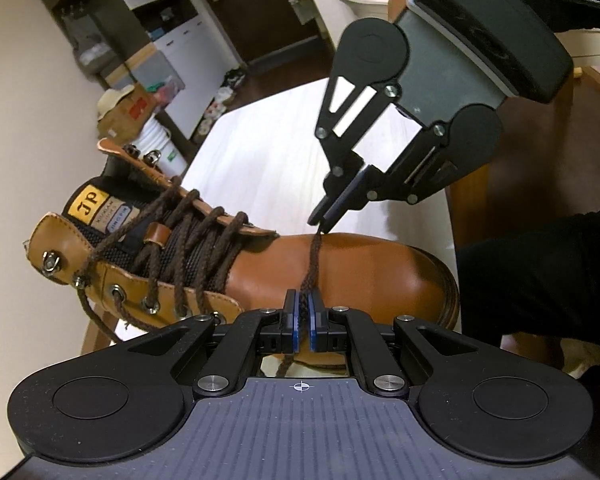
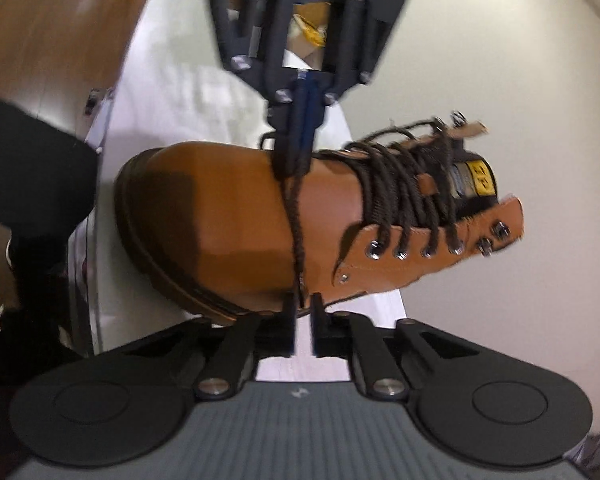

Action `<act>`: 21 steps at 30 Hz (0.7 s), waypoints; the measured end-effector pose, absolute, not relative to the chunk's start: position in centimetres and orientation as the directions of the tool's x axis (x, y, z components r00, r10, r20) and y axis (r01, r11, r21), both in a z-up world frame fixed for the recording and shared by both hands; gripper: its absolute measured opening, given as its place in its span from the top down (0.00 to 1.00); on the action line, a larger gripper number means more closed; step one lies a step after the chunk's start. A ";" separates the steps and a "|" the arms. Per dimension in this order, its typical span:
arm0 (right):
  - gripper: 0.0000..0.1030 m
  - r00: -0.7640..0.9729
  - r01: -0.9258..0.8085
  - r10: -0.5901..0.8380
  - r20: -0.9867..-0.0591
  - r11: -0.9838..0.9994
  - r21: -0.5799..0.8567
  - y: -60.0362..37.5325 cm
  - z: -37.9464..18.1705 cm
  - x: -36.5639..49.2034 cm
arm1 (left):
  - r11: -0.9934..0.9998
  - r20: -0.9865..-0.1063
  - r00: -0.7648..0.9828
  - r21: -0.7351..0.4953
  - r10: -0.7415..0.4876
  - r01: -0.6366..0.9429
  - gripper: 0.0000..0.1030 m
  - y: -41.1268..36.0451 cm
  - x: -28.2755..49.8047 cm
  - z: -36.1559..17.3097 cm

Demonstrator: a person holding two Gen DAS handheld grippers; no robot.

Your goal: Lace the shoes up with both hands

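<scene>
A tan leather boot lies on a white table, its dark brown lace crossed through several eyelets. One free stretch of lace runs over the toe between both grippers. My left gripper is shut on the lace, which passes between its blue pads. My right gripper comes in from the far side above the toe. In the left wrist view its tips pinch the lace's upper end. The right wrist view is blurred.
A person's dark sleeve sits just right of the boot's toe. Beyond the table's far edge stand cardboard boxes, a white bucket and cabinets. Brown wooden furniture lies to the right.
</scene>
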State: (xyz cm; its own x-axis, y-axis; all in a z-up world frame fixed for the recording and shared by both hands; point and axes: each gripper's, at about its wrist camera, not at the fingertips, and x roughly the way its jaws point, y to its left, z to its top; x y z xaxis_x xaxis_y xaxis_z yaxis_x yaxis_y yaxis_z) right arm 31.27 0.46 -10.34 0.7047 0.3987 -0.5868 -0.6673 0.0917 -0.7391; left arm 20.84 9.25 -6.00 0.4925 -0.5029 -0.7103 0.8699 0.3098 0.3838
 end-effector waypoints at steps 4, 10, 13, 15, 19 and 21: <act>0.97 0.694 -0.688 0.415 -0.589 0.140 -0.712 0.3 -9.5 31.0 | 0.364 -0.705 0.501 0.353 -0.502 0.862 0.86 9.4 21.0 -5.3; 0.97 0.702 -0.685 0.425 -0.571 0.186 -0.704 0.1 -8.5 30.5 | 0.337 -0.677 0.502 0.373 -0.538 0.864 0.82 8.0 19.8 -4.2; 0.97 0.711 -0.675 0.425 -0.561 0.188 -0.713 0.2 -8.2 30.4 | 0.315 -0.669 0.507 0.397 -0.544 0.862 0.82 6.7 19.6 -4.1; 0.97 0.711 -0.673 0.432 -0.554 0.192 -0.714 0.1 -8.0 30.2 | 0.311 -0.663 0.514 0.410 -0.544 0.857 0.82 6.0 19.7 -4.1; 0.97 0.710 -0.670 0.449 -0.543 0.191 -0.718 0.0 -7.7 29.6 | 0.311 -0.659 0.527 0.426 -0.537 0.850 0.83 5.3 19.7 -4.7; 0.97 0.711 -0.666 0.454 -0.537 0.190 -0.722 -0.2 -7.6 29.2 | 0.326 -0.672 0.522 0.408 -0.525 0.853 0.95 5.0 20.0 -4.8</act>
